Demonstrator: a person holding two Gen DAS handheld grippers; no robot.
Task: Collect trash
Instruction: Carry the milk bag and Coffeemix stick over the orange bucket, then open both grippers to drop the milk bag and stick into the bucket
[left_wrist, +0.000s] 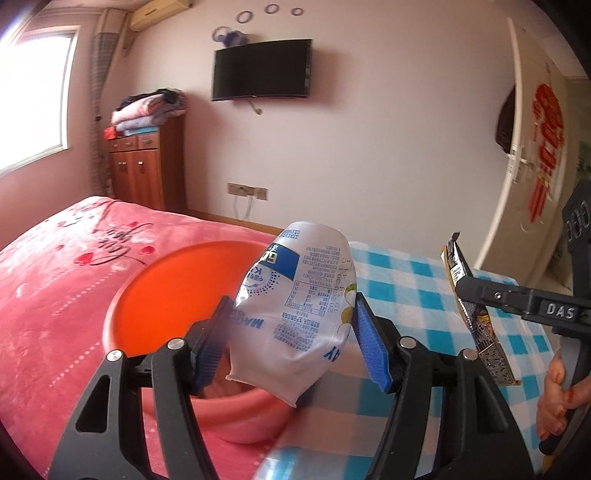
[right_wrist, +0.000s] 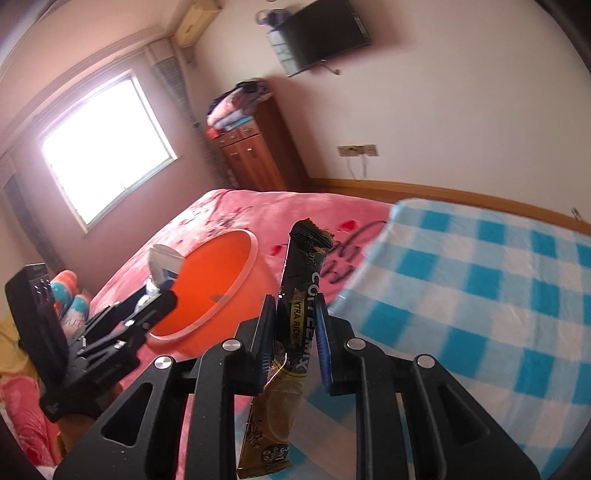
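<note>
A white milk pouch (left_wrist: 295, 295) with blue print hangs upright between the blue pads of my left gripper (left_wrist: 291, 314), which is shut on it. Behind and below it an orange plastic basin (left_wrist: 177, 288) stands on the pink bed. At the right edge of this view my right gripper (left_wrist: 465, 286) pinches a black coffee sachet (left_wrist: 491, 347). In the right wrist view my right gripper (right_wrist: 295, 306) is shut on that "Coffeemix" sachet (right_wrist: 303, 258), which stands upright. The basin (right_wrist: 214, 280) lies to its left, and the left gripper (right_wrist: 159, 295) holds the pouch (right_wrist: 162, 262) at the basin's near-left rim.
The pink bedspread (left_wrist: 55, 277) meets a blue-and-white checked cloth (right_wrist: 480, 295) on the right. A wooden cabinet (left_wrist: 144, 166) with folded blankets stands by the window (right_wrist: 103, 147). A TV (left_wrist: 260, 70) hangs on the wall. A person's hand (left_wrist: 561, 387) grips the right handle.
</note>
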